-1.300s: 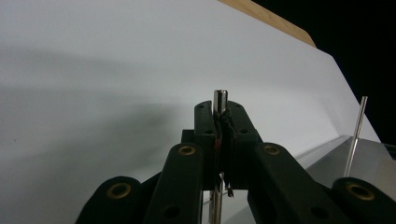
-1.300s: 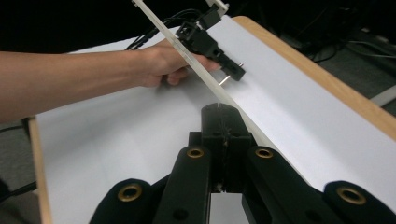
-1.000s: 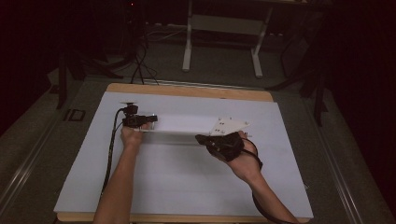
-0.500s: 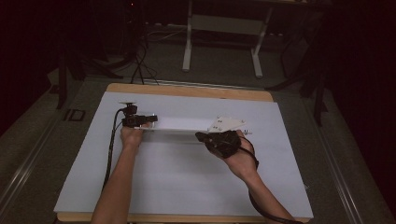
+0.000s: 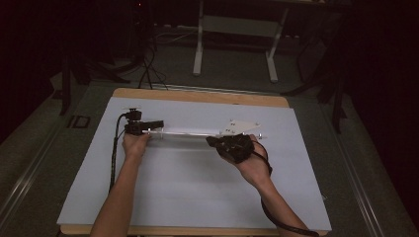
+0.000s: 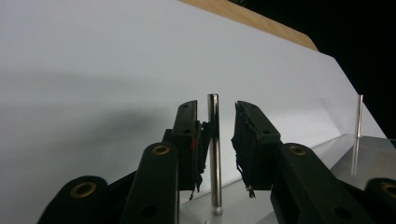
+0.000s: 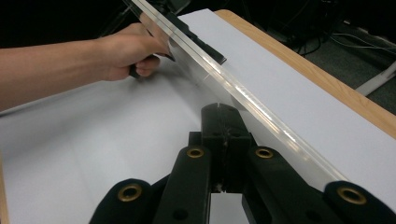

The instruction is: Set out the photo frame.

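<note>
Now metal pin (image 6: 214, 154) between parted fingers (image 6: 190, 140)

high view: above the person's side, facing forward and down, far off.
gripper views: 2, low, close.
shared: white sheet-covered wooden table (image 5: 197, 197), long clear acrylic plate (image 7: 261, 105).

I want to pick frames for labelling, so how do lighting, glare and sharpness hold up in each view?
High view: dim, room behind nearly black, white table cover evenly lit, clear acrylic strip hard to see. Left gripper view: metal pin sharp with a bright highlight, a soft shadow on the cover to its left. Right gripper view: glare streaks along the strip's edge, near claw slightly soft.
</note>
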{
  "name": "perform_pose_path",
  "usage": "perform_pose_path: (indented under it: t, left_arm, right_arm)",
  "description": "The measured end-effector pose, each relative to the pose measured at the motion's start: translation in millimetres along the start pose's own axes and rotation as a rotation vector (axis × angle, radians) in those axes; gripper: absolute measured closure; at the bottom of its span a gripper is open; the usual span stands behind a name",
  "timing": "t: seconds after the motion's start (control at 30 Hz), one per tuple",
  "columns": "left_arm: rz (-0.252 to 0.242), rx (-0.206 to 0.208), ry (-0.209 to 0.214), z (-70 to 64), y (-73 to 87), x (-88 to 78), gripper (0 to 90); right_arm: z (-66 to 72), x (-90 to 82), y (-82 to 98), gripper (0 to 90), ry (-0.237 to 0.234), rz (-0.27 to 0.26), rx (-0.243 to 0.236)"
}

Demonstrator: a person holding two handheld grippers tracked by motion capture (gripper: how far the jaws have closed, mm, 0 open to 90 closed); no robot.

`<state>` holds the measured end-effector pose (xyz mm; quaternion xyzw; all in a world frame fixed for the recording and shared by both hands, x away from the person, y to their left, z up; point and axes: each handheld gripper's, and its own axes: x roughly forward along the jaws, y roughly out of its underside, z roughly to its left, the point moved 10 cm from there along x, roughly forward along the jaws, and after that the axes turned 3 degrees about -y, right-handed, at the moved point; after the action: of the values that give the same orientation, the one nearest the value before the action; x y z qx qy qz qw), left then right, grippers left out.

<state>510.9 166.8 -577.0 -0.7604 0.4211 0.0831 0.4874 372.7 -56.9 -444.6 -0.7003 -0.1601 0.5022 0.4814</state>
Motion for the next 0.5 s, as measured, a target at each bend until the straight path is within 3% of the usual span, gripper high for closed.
perform_pose_path:
  t: [0.13, 0.3, 0.5]
  left_arm:
    - [-0.023, 0.015, 0.018, 1.7, -0.5, -10.3, 67.3]
    - [-0.037, 0.085, 0.025, -1.1, 0.9, -24.5, 63.9]
    - [-0.054, 0.139, 0.016, -6.6, 9.3, -39.8, 58.7]
  right_arm:
    - [-1.3, 0.1, -1.1, 90.0, 0.0, 0.001, 0.004]
    - [-2.4, 0.4, -2.3, 90.0, -0.004, 0.001, 0.006]
    - [-5.7, -0.4, -3.0, 90.0, -0.003, 0.001, 0.014]
